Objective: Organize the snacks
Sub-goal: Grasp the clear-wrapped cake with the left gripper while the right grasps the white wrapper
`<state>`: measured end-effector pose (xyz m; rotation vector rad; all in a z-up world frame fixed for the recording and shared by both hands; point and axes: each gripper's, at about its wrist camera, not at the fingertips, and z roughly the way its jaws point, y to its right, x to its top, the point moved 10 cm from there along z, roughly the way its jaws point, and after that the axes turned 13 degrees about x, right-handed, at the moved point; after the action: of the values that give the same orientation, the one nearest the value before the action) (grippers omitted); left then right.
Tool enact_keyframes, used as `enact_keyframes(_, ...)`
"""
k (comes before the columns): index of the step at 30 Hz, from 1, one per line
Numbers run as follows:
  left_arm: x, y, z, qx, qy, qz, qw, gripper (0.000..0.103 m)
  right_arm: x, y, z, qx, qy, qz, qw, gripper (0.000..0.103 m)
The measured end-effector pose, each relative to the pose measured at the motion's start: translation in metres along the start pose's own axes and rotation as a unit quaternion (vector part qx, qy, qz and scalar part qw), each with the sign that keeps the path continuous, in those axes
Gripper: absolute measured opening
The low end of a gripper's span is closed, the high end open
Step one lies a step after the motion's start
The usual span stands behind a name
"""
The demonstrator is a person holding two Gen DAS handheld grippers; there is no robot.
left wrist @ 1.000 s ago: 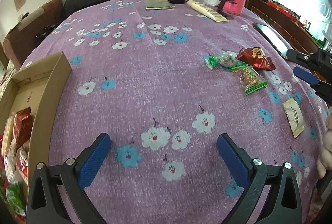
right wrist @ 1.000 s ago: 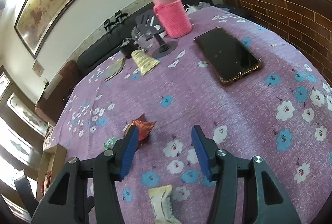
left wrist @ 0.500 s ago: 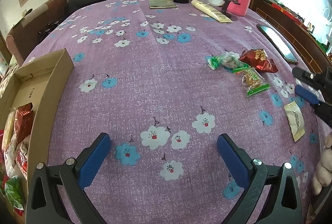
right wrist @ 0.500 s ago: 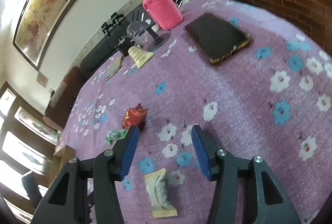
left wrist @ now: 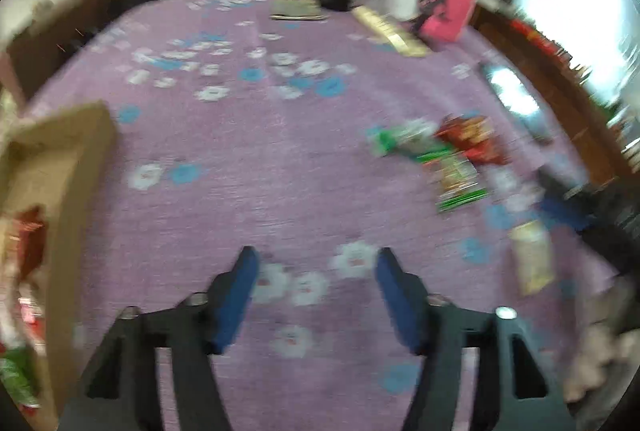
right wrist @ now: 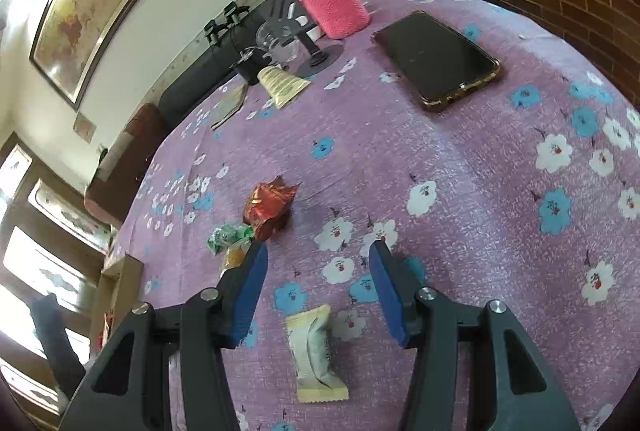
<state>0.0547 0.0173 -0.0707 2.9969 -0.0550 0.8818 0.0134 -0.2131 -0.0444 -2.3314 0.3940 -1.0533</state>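
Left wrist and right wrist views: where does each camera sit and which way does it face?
Left wrist: on the left claw, angled down over the tablecloth, cardboard box at left; jaws just closing on nothing.
Right wrist: on the right claw, tilted down, cream packet below the open jaws.
Shared: red packet, phone, pink bottle.

Left gripper (left wrist: 314, 263) tilts down over the surface (left wrist: 280, 171), its blue fingers (left wrist: 240, 291) having just been closing, with nothing between them. Right gripper (right wrist: 318, 263) also tilts down over the surface, fingers (right wrist: 248, 291) parted and empty.
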Motion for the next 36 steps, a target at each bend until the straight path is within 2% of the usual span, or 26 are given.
enact_keyframes(2, 0.005, 0.006, -0.008, -0.029, 0.006, -0.003, 0.9996, 0.06, -0.009, -0.006, 0.001, -0.012, -0.017, -0.025, 0.999, 0.051)
enact_keyframes(6, 0.016, 0.027, -0.019, -0.046, 0.026, 0.031, 0.9981, 0.061, -0.031, -0.012, 0.003, -0.046, -0.049, -0.076, 0.995, 0.051)
enact_keyframes(8, 0.021, 0.043, -0.017, -0.044, 0.028, 0.054, 0.9972, 0.062, -0.035, -0.014, 0.004, -0.058, -0.054, -0.101, 0.992, 0.042)
enact_keyframes(9, 0.023, 0.048, -0.015, -0.045, 0.026, 0.059, 0.9969, 0.064, -0.037, -0.015, 0.005, -0.06, -0.059, -0.11, 0.99, 0.025)
enact_keyframes(10, 0.027, 0.057, -0.011, -0.047, 0.025, 0.064, 0.9965, 0.064, -0.04, -0.016, 0.007, -0.058, -0.066, -0.116, 0.989, 0.019)
enact_keyframes(16, 0.046, 0.093, 0.008, -0.052, 0.029, 0.09, 0.9942, 0.064, -0.03, -0.004, -0.003, -0.042, -0.033, -0.086, 0.995, 0.019)
enact_keyframes(21, 0.051, 0.115, 0.026, -0.035, 0.024, 0.115, 0.9924, 0.064, -0.023, 0.005, -0.008, -0.034, -0.021, -0.053, 0.998, 0.019)
enact_keyframes(23, 0.047, 0.118, 0.036, -0.033, 0.011, 0.122, 0.9919, 0.055, -0.022, 0.005, -0.007, -0.03, -0.021, -0.048, 0.998, 0.019)
enact_keyframes(25, 0.048, 0.115, 0.036, -0.016, 0.026, 0.136, 0.9902, 0.032, -0.022, 0.004, -0.006, -0.029, -0.022, -0.05, 0.998, 0.019)
enact_keyframes(30, 0.043, 0.101, 0.022, -0.051, 0.026, 0.11, 0.9922, 0.023, -0.022, -0.002, -0.006, -0.028, -0.018, -0.065, 0.997, 0.019)
enact_keyframes(33, 0.037, 0.081, 0.005, -0.067, 0.032, 0.082, 0.9939, 0.008, -0.019, -0.006, -0.009, -0.027, -0.007, -0.076, 0.997, 0.019)
enact_keyframes(36, 0.031, 0.053, -0.018, -0.077, 0.047, 0.051, 0.9946, 0.008, -0.019, -0.01, -0.011, -0.03, 0.001, -0.09, 0.996, 0.019)
